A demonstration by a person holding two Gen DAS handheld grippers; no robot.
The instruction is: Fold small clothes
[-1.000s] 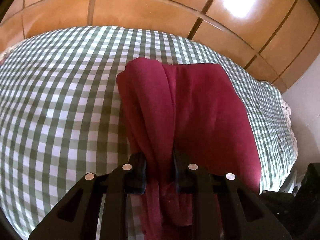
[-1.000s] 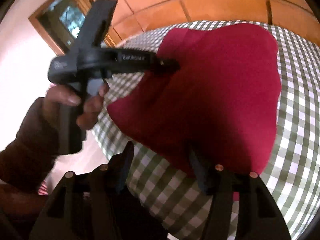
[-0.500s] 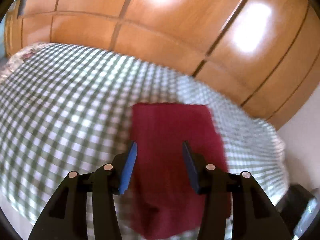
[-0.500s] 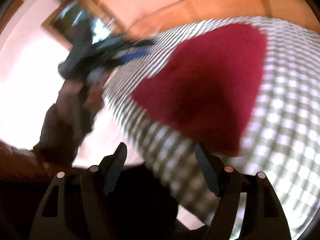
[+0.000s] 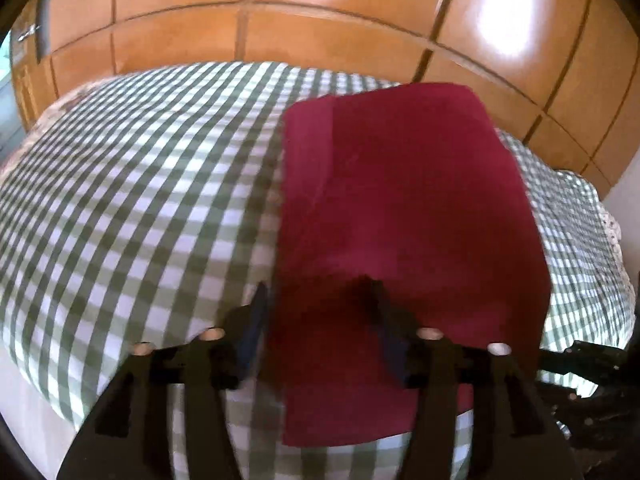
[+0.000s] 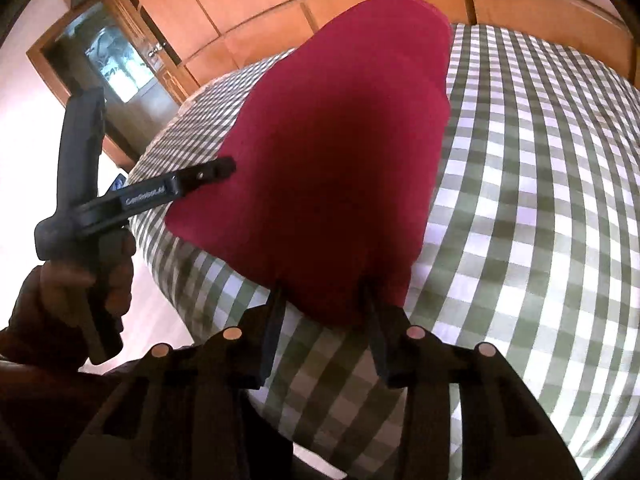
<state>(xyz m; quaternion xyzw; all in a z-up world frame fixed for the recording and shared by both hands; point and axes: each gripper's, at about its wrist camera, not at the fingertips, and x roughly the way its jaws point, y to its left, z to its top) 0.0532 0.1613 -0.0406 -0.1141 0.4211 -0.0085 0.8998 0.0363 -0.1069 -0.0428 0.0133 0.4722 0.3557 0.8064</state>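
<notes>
The dark red garment (image 5: 404, 216) is lying folded on the green checked bedspread (image 5: 132, 208), near its front edge, flatter than a second ago when a bunched ridge of it was pinched in the left gripper (image 5: 316, 312). That gripper is now opening, its fingers straddling the cloth's near left edge without pressing it. The right gripper (image 6: 326, 300) is closing around the cloth's near corner, which a second ago lay beside one finger.

One small pale label on the side of the left claw (image 6: 224, 168), seen from the right wrist view; lettering too blurred to read with certainty.
</notes>
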